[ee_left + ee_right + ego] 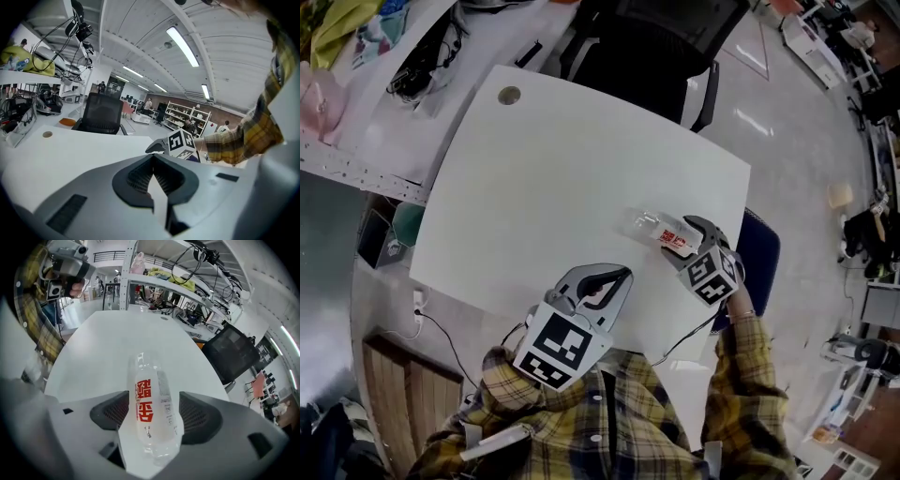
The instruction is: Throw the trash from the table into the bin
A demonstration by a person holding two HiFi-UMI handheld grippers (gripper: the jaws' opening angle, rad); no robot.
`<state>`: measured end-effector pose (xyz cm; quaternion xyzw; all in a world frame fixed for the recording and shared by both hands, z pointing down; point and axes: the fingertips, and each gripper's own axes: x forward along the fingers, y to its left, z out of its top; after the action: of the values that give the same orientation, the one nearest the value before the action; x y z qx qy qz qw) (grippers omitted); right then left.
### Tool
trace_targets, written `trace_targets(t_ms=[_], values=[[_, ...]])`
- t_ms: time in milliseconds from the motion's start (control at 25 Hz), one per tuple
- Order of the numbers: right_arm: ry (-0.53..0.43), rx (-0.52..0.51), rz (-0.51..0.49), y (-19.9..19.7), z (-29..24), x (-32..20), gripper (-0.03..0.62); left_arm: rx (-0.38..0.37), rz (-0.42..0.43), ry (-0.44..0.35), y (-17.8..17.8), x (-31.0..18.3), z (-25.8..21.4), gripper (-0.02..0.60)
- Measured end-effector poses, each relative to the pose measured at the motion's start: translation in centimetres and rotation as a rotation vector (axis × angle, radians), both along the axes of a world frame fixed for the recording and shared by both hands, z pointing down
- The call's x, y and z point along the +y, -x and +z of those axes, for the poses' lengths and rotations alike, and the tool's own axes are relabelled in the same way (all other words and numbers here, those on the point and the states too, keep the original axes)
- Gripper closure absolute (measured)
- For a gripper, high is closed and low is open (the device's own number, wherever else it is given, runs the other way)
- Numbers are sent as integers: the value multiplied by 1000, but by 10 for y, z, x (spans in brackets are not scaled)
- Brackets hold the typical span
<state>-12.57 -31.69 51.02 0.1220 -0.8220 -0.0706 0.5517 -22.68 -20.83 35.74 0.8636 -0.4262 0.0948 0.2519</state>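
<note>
Right gripper (155,414): jaws stood spread astride the plastic bottle (150,394) on the table (562,159) (pads not pressing), likely lining up a grab.
Left gripper (153,161): jaws were pressed together, empty.

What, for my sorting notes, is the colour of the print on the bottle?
Red, on a clear bottle; the right gripper view shows it best.
</note>
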Motion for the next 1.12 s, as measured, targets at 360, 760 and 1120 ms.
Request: trace_targets(t_ms=[360, 760, 1120], values=[[47, 81, -54, 0, 32, -10, 284, 2, -20, 42, 17, -4, 16, 574], [100, 87, -35, 7, 40, -4, 293, 4, -42, 44, 33, -5, 17, 574], [43, -6, 12, 29, 11, 14, 295, -3, 17, -9, 28, -5, 3, 574]])
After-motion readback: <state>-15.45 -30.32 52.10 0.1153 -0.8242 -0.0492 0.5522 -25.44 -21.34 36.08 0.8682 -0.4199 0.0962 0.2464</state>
